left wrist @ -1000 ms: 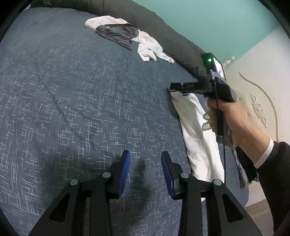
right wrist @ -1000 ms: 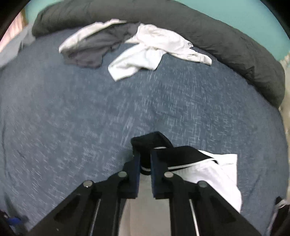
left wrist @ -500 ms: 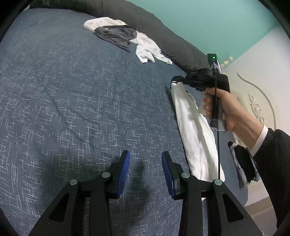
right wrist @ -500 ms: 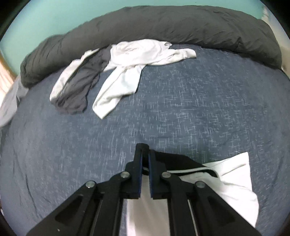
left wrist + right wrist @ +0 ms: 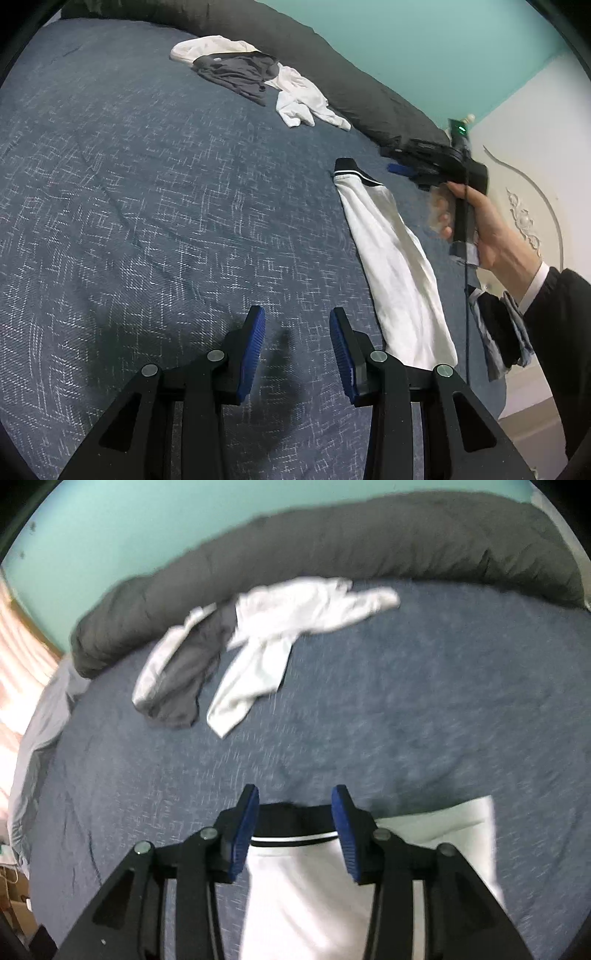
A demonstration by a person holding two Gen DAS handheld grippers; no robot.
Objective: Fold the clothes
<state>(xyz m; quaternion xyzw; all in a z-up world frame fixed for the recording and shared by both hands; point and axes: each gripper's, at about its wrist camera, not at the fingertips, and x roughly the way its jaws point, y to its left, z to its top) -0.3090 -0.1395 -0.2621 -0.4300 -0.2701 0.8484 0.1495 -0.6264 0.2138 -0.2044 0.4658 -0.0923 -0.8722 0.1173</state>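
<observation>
A folded white shirt with a black, white-striped cuff (image 5: 395, 251) lies as a long strip on the blue bedspread (image 5: 147, 206). My left gripper (image 5: 295, 347) hovers open over bare bedspread, left of the shirt's near end. My right gripper (image 5: 400, 170), held in a hand, floats just past the cuff, clear of it. In the right wrist view the right gripper (image 5: 293, 827) is open, the black cuff (image 5: 291, 830) lying flat between and below its blue pads, the white shirt (image 5: 306, 897) stretching back under it.
A pile of white and grey clothes (image 5: 255, 79) (image 5: 236, 646) lies at the far side of the bed against a rolled dark grey duvet (image 5: 332, 74) (image 5: 332, 550). More dark clothing (image 5: 502, 332) hangs by the bed's right edge, near the white wall.
My right gripper was shut on the shirt's black cuff; it has opened, let the cuff drop flat on the bed and drawn back to the right. The left gripper stayed open.
</observation>
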